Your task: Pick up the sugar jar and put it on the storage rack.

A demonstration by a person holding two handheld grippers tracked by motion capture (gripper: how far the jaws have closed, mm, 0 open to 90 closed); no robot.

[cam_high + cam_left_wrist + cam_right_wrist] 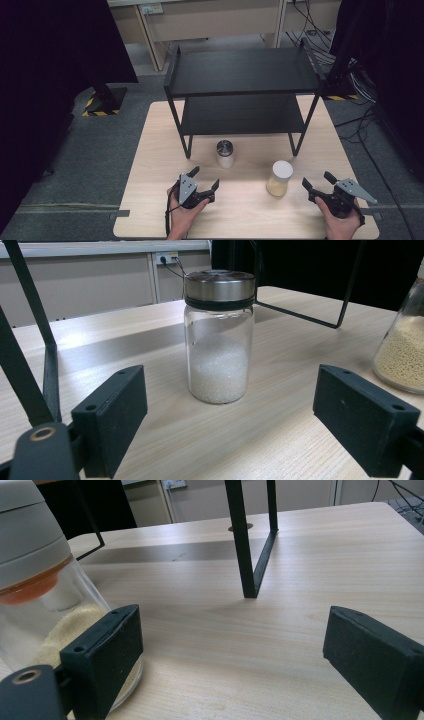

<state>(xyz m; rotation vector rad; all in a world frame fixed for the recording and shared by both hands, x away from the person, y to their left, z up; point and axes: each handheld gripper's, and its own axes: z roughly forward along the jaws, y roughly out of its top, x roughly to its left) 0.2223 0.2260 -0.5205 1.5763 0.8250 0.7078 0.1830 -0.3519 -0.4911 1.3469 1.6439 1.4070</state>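
Left claw (204, 181): jaws spread wide, holding nothing, poised just short of the steel-lidded jar of white grains (225, 153); in the left gripper view that jar (218, 335) stands squarely between the two jaws, still apart from both.
Steel-lidded jar: upright on the tabletop (160, 150), just in front of the black two-tier shelf rack (242, 90), near its left front leg.
White-lidded jar of yellow grains (280, 178): upright, to the right of the steel-lidded jar and a little farther from the rack.
Right claw (316, 181): jaws wide, empty, just right of the white-lidded jar, which sits off the left jaw in the right gripper view (45, 595).
Step in hand: likely the approach, neither jar gripped.
Next move: probably advance the left claw until the jaws flank the glass, then close; the right claw must swing left to centre its jar.
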